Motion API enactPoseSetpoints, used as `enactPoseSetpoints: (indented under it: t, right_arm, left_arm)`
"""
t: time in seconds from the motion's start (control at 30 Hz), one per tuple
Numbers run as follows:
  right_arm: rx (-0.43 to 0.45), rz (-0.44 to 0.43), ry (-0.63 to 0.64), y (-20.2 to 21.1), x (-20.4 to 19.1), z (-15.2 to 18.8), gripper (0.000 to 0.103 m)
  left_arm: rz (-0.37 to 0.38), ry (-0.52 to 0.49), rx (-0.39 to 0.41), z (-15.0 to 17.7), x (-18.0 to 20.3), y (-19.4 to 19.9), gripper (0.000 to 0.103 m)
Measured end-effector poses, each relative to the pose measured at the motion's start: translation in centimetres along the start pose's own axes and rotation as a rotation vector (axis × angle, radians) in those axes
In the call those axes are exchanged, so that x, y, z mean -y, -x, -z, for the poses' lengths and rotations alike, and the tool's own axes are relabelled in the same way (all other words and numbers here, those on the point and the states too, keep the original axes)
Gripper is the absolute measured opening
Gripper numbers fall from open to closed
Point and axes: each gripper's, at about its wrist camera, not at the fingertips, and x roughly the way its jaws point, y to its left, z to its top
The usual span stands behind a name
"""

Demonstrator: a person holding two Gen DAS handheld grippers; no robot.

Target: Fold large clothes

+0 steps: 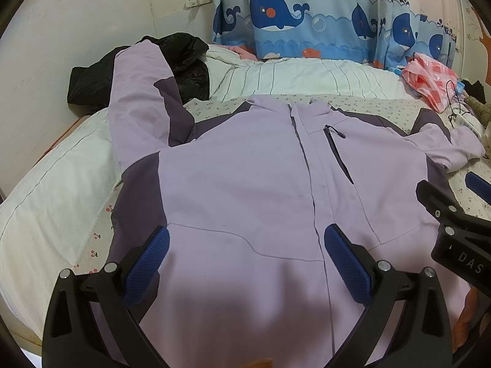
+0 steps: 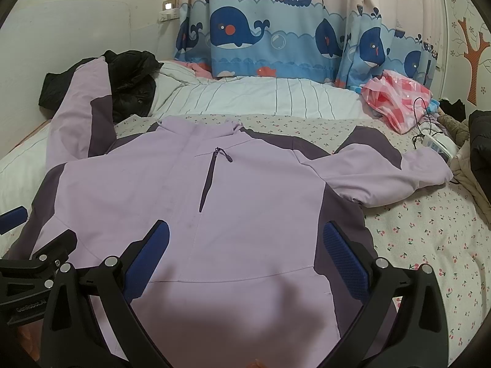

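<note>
— Where's the jacket (image 1: 245, 184)?
— Spread flat, front up, filling mid-frame on the bed (image 1: 52, 214).
— Claws?
— My left gripper (image 1: 245, 257) and right gripper (image 2: 245, 254) hover at lower frame, both spread wide, empty.

one lilac jacket (image 1: 245, 168), one black garment (image 1: 184, 70), one pink bag (image 1: 429, 76)

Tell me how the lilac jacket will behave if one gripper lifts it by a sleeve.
The lilac jacket lies flat with soft creases, so it will probably sag and trail rather than hold shape. Its sleeve is bent and rumpled, suggesting limp fabric. Spread wide across the bed, it likely drags; both grippers look open above it.
</note>
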Motion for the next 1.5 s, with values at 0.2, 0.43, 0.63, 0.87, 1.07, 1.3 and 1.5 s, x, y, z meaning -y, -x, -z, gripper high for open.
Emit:
enactPoseSetpoints:
  t: [0.2,0.43,0.63,0.87,1.07,1.3,1.5]
  right_arm:
    - [0.002,0.000,0.006,-0.03,0.13,0.16,0.097]
    - [0.000,0.001,0.006,0.03,0.03,0.07,0.097]
    - [0.000,0.002,0.006,0.03,0.01,0.06,0.097]
    - [0.000,0.001,0.006,0.05,0.06,0.09,0.097]
    - [0.000,0.003,0.005,0.04,0.02,0.03,0.097]
    - [0.000,0.003,0.005,0.06,0.06,0.01,0.097]
    - [-0.001,0.003,0.005,0.08,0.01,0.01,0.097]
  left_arm:
    - [-0.002,-0.001,-0.001,0.02,-0.08,-0.09,0.097]
    - [-0.004,0.002,-0.005,-0.13,-0.16,-0.28,0.097]
    - [-0.006,-0.003,-0.005,-0.22,0.06,-0.29,0.097]
    - [-0.008,-0.005,-0.004,-0.25,0.18,-0.22,0.097]
    - [-0.008,-0.005,-0.004,-0.27,0.18,-0.22,0.097]
    - [-0.008,-0.005,-0.004,-0.27,0.18,-0.22,0.097]
    - [-0.008,-0.005,-0.004,-0.25,0.19,-0.22,0.097]
